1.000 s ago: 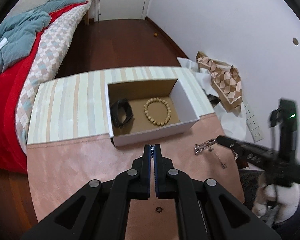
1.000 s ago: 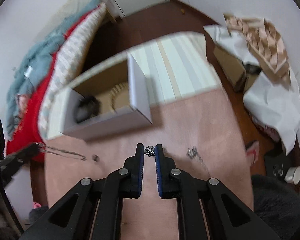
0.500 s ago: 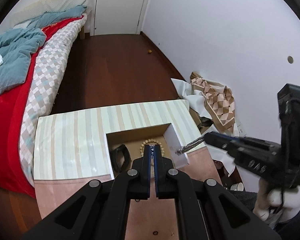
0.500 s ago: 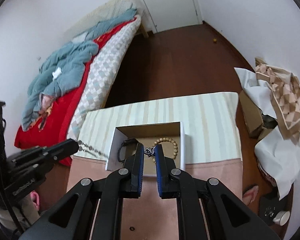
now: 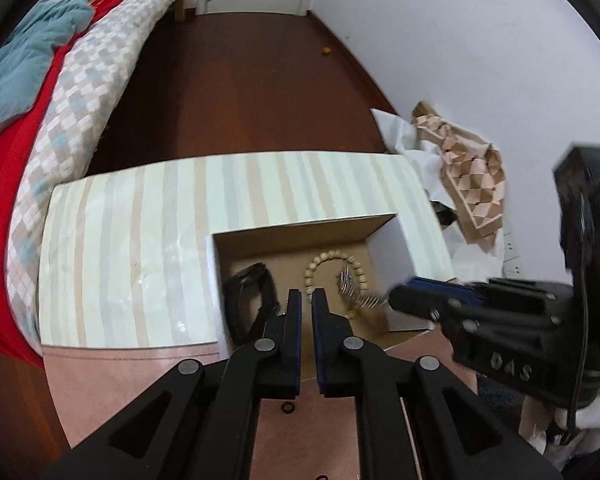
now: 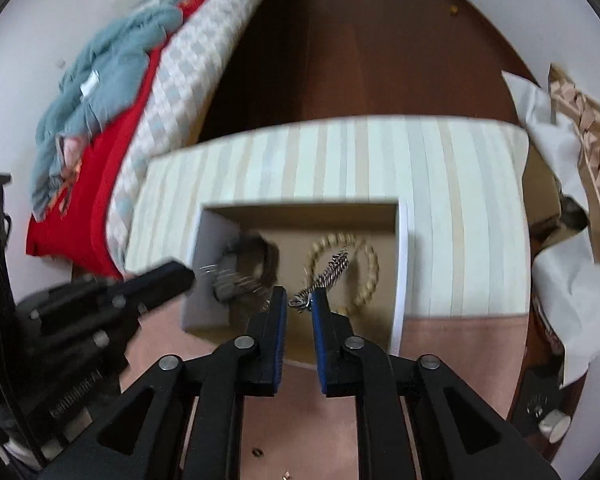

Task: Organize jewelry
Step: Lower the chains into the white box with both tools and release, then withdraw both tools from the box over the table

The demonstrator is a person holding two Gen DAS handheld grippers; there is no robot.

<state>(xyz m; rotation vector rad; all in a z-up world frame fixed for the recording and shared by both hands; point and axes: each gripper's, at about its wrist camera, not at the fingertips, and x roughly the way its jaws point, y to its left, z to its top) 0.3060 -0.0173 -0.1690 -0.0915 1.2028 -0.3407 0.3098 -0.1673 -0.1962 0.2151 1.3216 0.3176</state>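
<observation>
An open white cardboard box (image 5: 396, 240) (image 6: 400, 260) holds a wooden bead bracelet (image 5: 320, 260) (image 6: 370, 264) and a black band (image 5: 252, 304) (image 6: 260, 248). My right gripper (image 6: 299, 300) (image 5: 400, 294) hovers over the box's near edge, its jaws opening. A twisted silver chain (image 6: 332, 268) (image 5: 356, 292) hangs loose between the pads, down over the bead bracelet. My left gripper (image 5: 306, 300) (image 6: 188, 272) is over the box's left half, jaws just starting to part. A thin, blurred chain (image 6: 236, 276) still dangles from its tip.
The box sits on a striped cloth (image 5: 140, 260) that meets a pink table cover (image 5: 120, 380), where a small dark ring (image 5: 288, 407) lies. A bed (image 5: 80, 80) is at the left. White paper and a patterned bag (image 5: 472, 176) lie against the right wall.
Both grippers moved forward from the pink cover to above the box. The right jaws have widened and the silver chain now hangs down into the box.
</observation>
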